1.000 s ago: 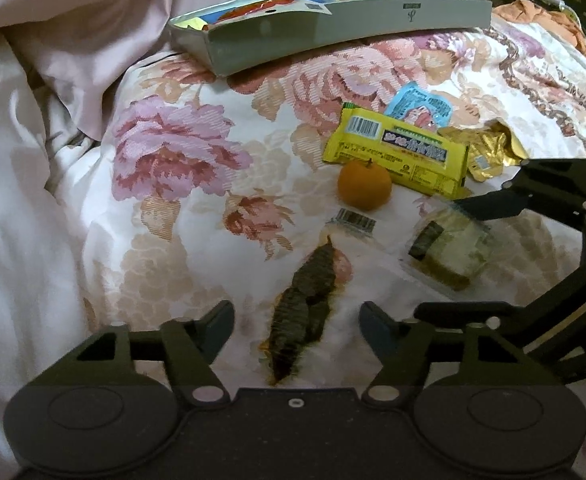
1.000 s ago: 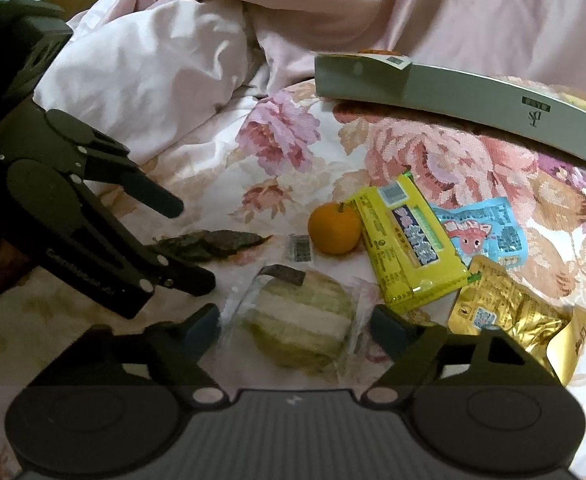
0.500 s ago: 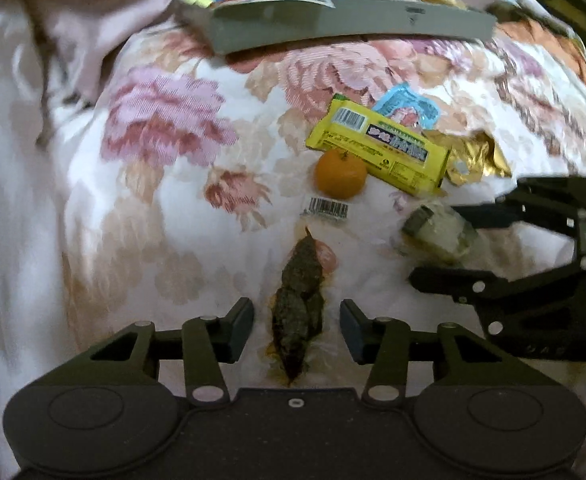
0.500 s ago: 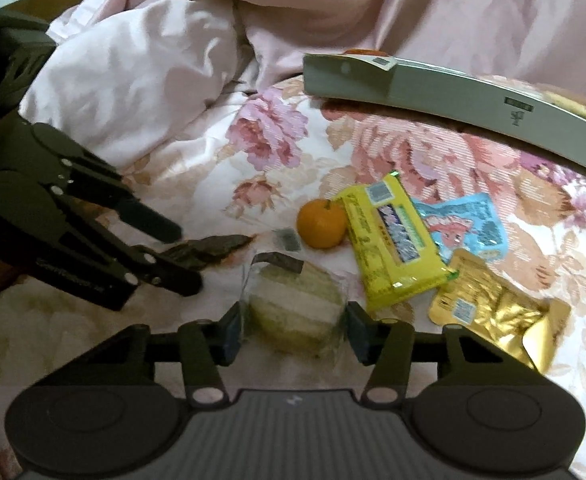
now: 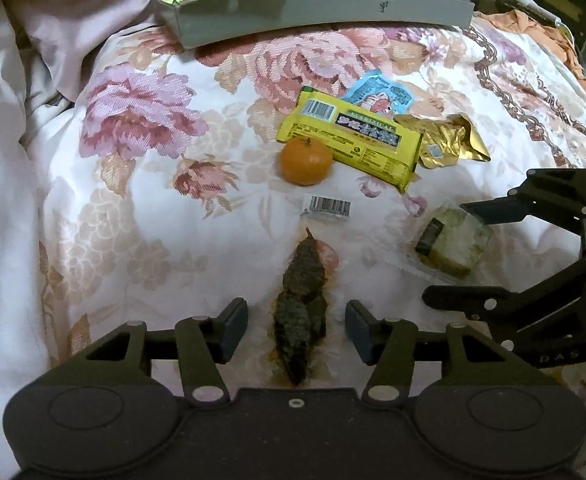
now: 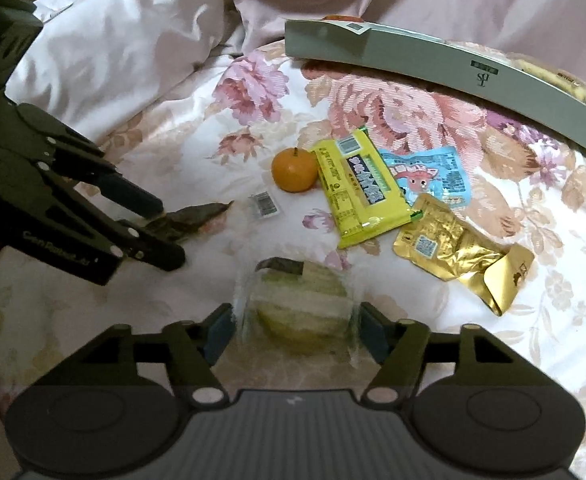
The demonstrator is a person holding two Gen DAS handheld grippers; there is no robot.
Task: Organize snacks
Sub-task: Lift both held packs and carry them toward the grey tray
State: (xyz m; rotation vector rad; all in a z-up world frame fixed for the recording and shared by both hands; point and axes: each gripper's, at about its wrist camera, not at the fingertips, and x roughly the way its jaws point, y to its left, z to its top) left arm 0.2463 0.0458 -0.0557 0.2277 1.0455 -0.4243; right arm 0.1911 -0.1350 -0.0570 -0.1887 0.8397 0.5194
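Left claw (image 5: 296, 330) is low over the floral bedspread (image 5: 141, 184), fingers apart on either side of a dark snack in a clear wrapper (image 5: 301, 304); gaps on both sides, no contact. Wrapper's barcode end (image 5: 326, 207) points toward the orange (image 5: 306, 160).

Right claw (image 6: 295, 332) straddles a pale round cake in a clear wrapper (image 6: 301, 304). Pads sit right at the wrapper edges; can't tell whether they're pressing it yet.

Other snacks lie in a cluster further up the bed: orange touching the yellow packet (image 6: 359, 188), blue packet (image 6: 433, 178) partly under it, gold pouch (image 6: 461, 256) just beside. Grey tray (image 5: 325, 10) sits at the far edge, against the pink duvet (image 6: 125, 52), with packets already in it.
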